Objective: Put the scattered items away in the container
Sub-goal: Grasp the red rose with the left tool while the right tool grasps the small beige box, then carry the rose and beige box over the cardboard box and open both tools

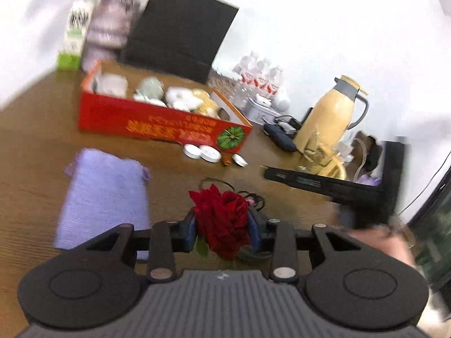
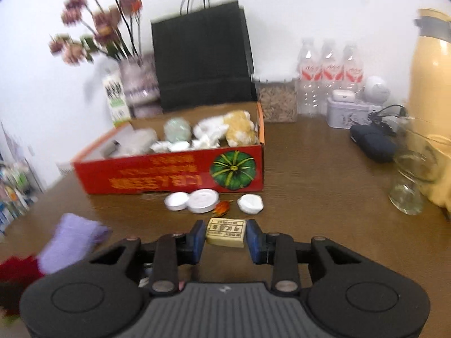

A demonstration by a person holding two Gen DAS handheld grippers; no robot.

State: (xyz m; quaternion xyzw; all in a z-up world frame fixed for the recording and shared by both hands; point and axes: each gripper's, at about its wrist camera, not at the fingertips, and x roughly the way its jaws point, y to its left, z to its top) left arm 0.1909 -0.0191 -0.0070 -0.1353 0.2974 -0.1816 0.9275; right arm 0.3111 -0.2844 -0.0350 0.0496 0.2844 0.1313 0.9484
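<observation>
My left gripper (image 1: pixel 222 219) is shut on a red artificial rose (image 1: pixel 221 217) and holds it above the wooden table. My right gripper (image 2: pixel 225 235) is shut on a small tan eraser (image 2: pixel 225 232) just above the table. The red cardboard box (image 1: pixel 157 122) with a pumpkin picture stands ahead and holds several white and yellow items; it also shows in the right wrist view (image 2: pixel 169 174). White round lids (image 2: pixel 191 198) and a small orange item (image 2: pixel 222 207) lie in front of the box. A purple cloth (image 1: pixel 104 194) lies left of the rose.
A black paper bag (image 2: pixel 201 56), flower vase (image 2: pixel 138 81) and carton stand behind the box. Water bottles (image 2: pixel 328 76), a tin, a dark case (image 2: pixel 372 140), a glass (image 2: pixel 411 180) and a yellow jug (image 1: pixel 329 115) stand at right. A black open box (image 1: pixel 338 186) lies right of the rose.
</observation>
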